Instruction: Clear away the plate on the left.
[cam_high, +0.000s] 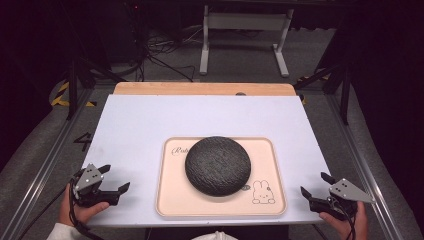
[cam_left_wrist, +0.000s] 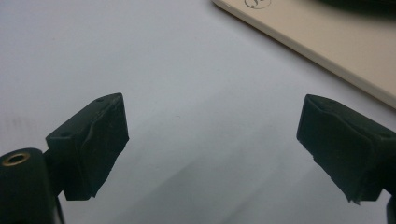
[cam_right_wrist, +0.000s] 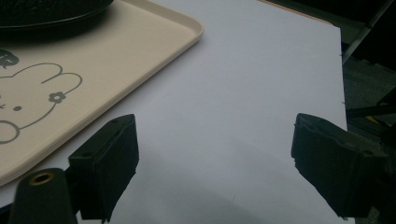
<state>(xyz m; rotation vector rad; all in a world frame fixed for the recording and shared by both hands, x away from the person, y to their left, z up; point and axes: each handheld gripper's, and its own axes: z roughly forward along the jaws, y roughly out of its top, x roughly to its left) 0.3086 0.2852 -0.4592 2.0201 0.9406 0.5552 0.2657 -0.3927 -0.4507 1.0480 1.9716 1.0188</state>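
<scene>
On the white table sheet (cam_high: 145, 125) in front of me sits a cream tray (cam_high: 172, 195), and on it rests a dark, round, rough-textured dome (cam_high: 218, 165), lying toward the tray's far half. A line-drawn rabbit (cam_high: 262, 193) marks the tray's near right corner, and some script lettering (cam_high: 179, 150) peeks out at the dome's left edge. I hold my left gripper (cam_high: 114, 179) near the table's near left corner, well apart from the tray, its jaws spread wide over bare sheet with nothing between them. My right gripper (cam_high: 314, 184) hovers at the near right edge of the table, just beside the tray's right rim, jaws likewise wide apart and empty. Between each gripper and the dome lies just open sheet and the tray's low rim. Beyond the sheet a strip of wooden tabletop (cam_high: 200, 88) shows, then a white frame stand (cam_high: 245, 30) and loose cables (cam_high: 160, 50) on the floor.
</scene>
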